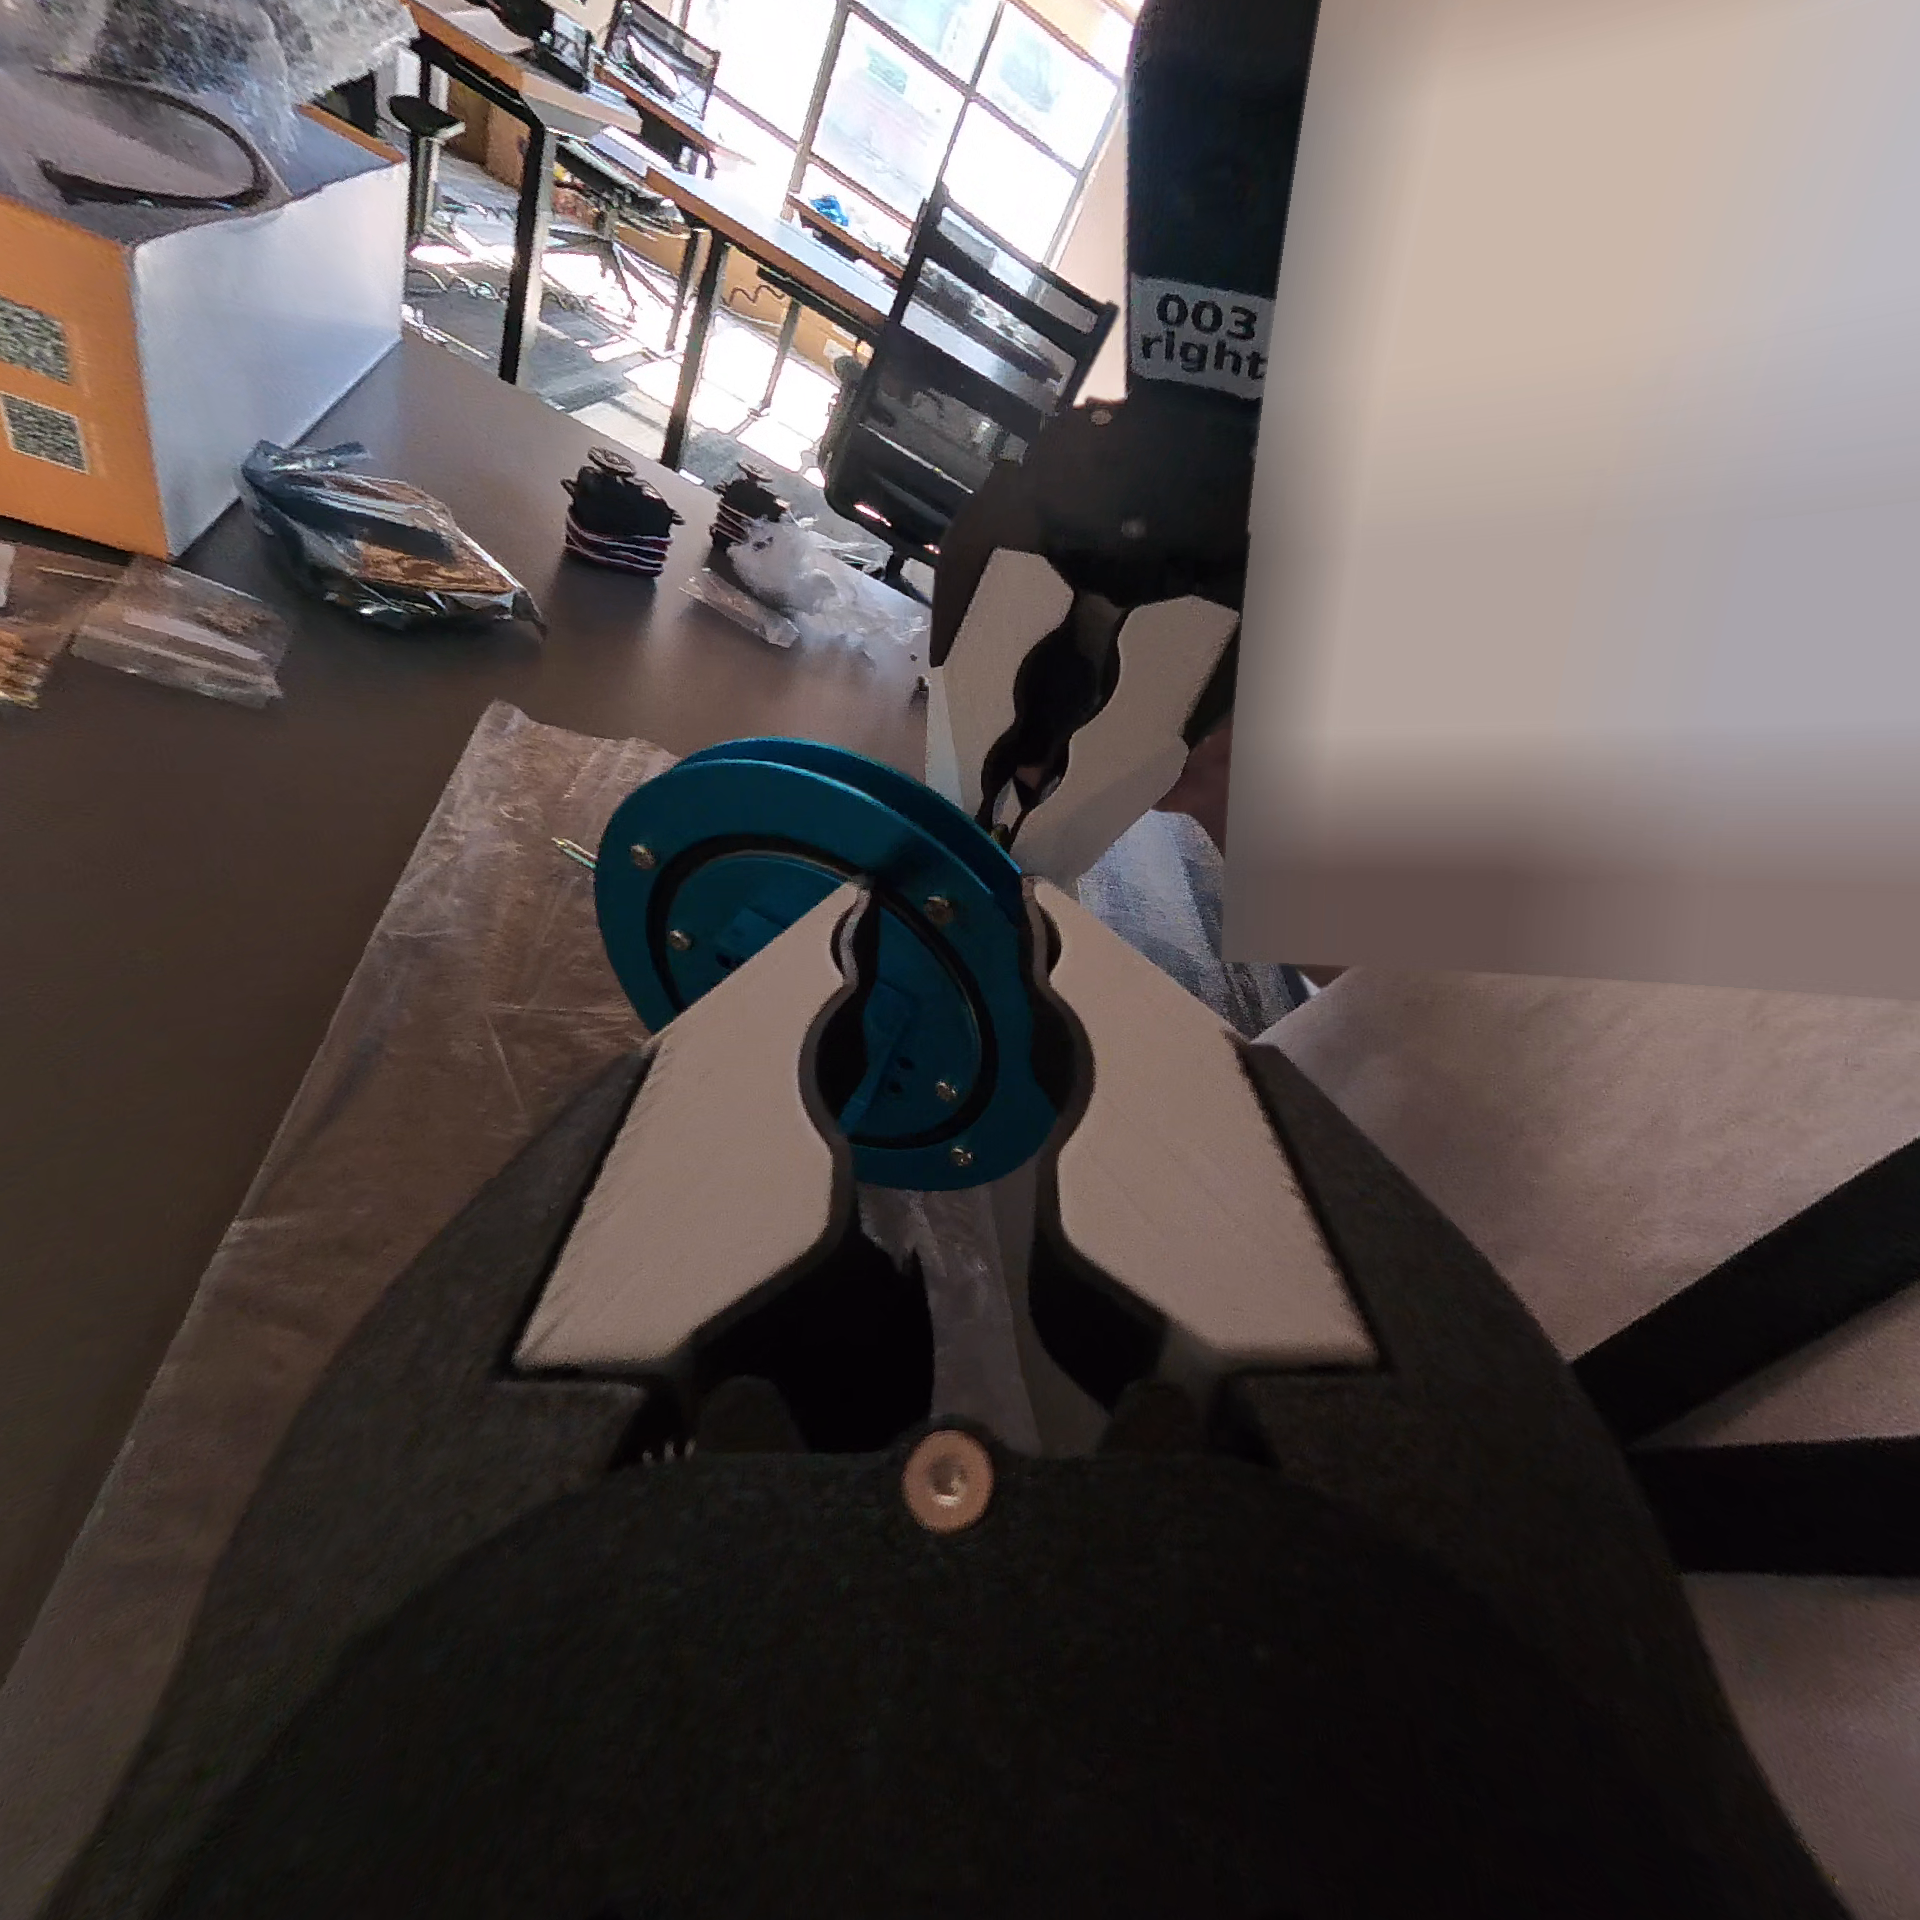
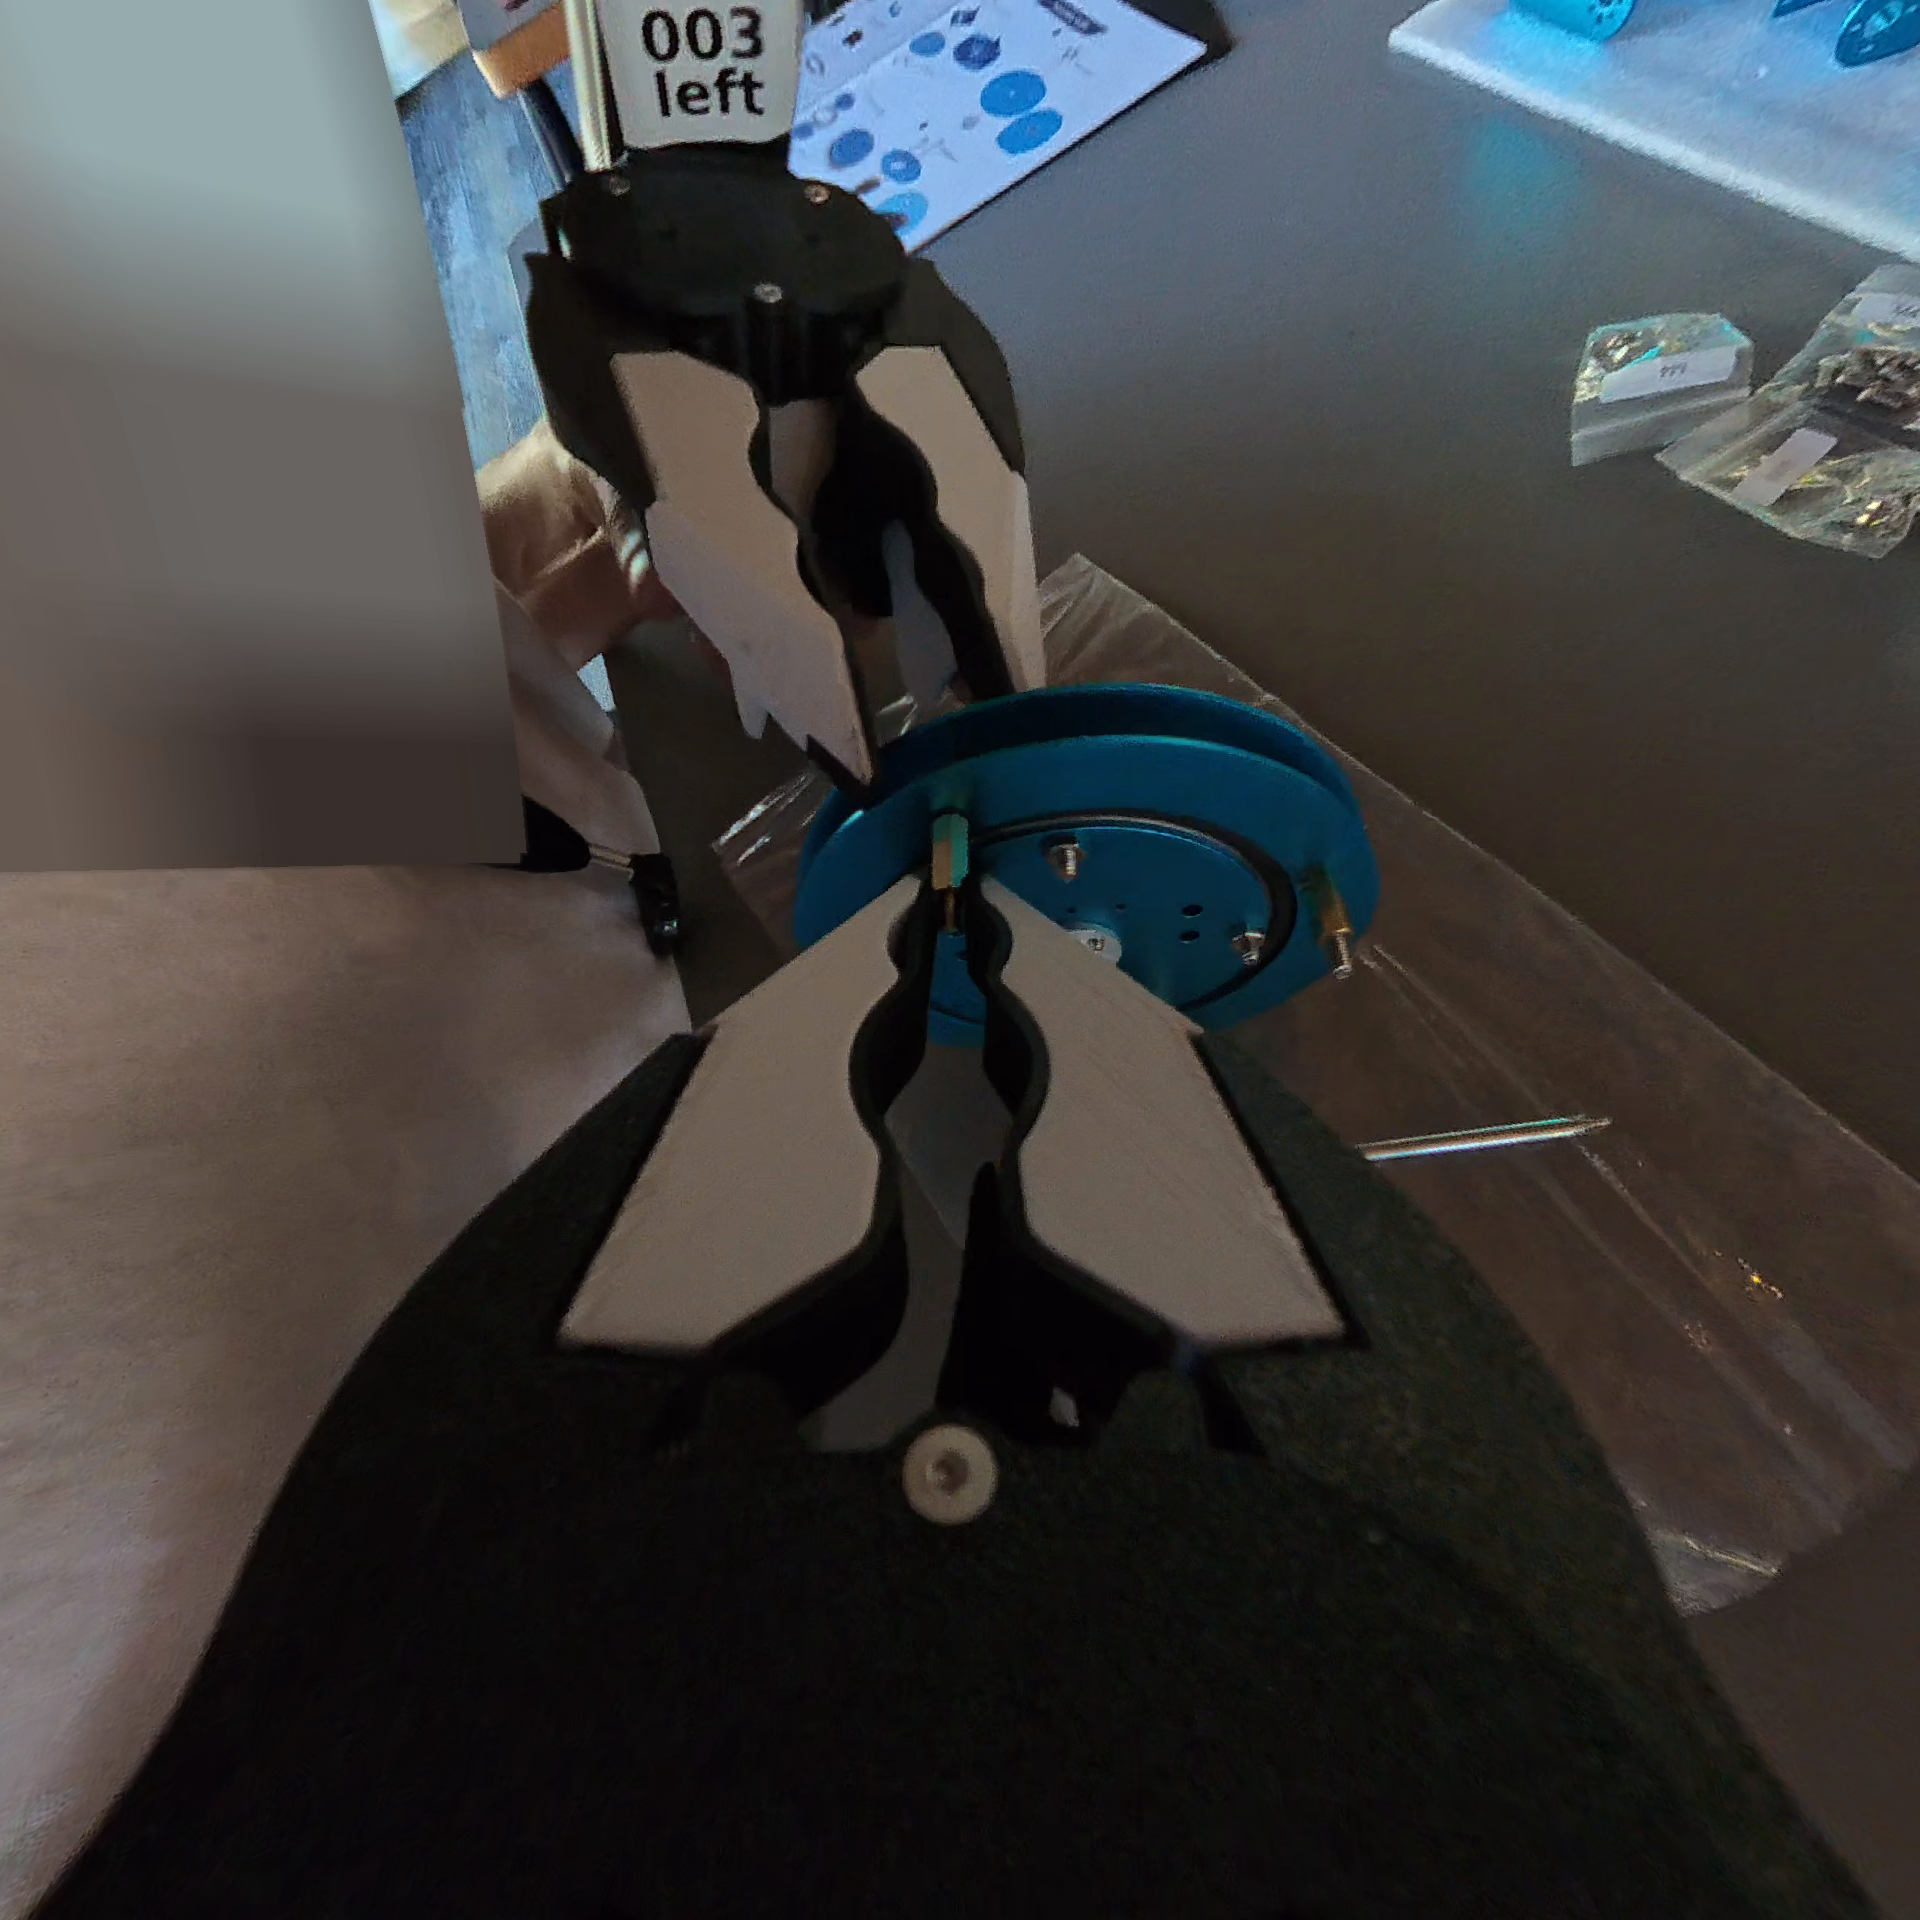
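A blue round two-plate disc assembly (image 1: 727, 831) is held tilted above a clear plastic sheet (image 1: 468, 987). My left gripper (image 1: 945, 894) is shut on the disc's rim, one finger on each face; in the right wrist view it (image 2: 925, 727) grips the far edge of the disc (image 2: 1143, 769). My right gripper (image 2: 948, 904) is shut on a small brass standoff (image 2: 948, 847) that stands on the disc's face near its rim. In the left wrist view the right gripper (image 1: 1013, 821) comes in from behind the disc. A second standoff (image 2: 1330, 920) sticks out on the disc's right side.
A thin metal pin (image 2: 1486, 1138) lies on the plastic sheet (image 2: 1558, 1299). Bags of hardware (image 2: 1662, 384), an illustrated leaflet (image 2: 987, 104) and a white tray with blue parts (image 2: 1662, 94) lie farther off. Two black servos (image 1: 618, 514), a dark bag (image 1: 384, 551) and an orange-and-white box (image 1: 156, 343) stand on the dark table (image 1: 208, 831). The tips of both grippers are at nearly the same place.
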